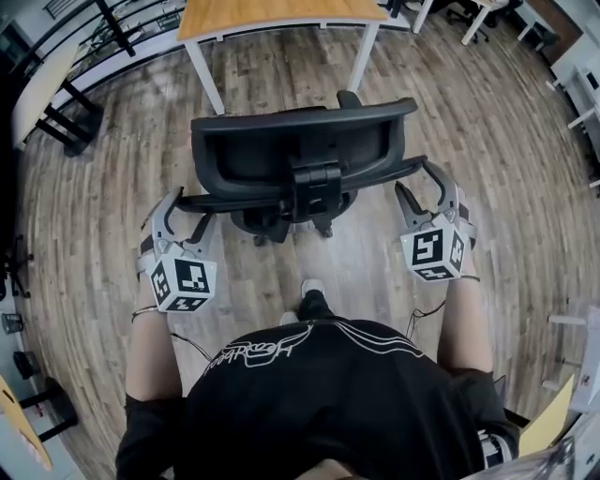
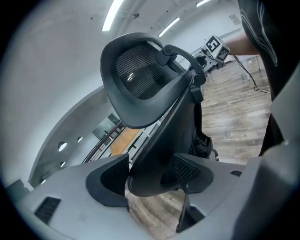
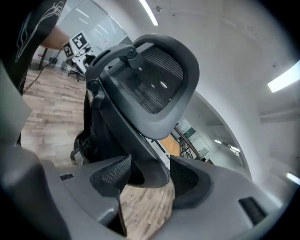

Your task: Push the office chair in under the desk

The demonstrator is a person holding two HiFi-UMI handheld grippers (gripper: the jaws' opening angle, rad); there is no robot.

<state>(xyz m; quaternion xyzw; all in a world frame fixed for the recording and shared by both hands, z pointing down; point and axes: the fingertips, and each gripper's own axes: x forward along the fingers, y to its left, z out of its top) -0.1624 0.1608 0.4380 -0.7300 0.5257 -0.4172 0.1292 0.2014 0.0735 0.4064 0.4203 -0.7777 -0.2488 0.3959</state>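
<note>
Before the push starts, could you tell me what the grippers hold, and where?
Nothing is clamped yet: the left gripper and right gripper stand open, fingers astride the backrest side edges of the office chair.

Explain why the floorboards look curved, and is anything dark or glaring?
Head view: the wide-angle lens bows the wooden floor around the office chair. Left gripper view: ceiling light strips glare white, inside a black round border. Right gripper view: same border and glare.

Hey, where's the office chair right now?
In the head view the office chair stands centre-frame, right ahead of the person, short of the wooden desk at the top; the left tongs and right tongs straddle its backrest's side edges.
</note>
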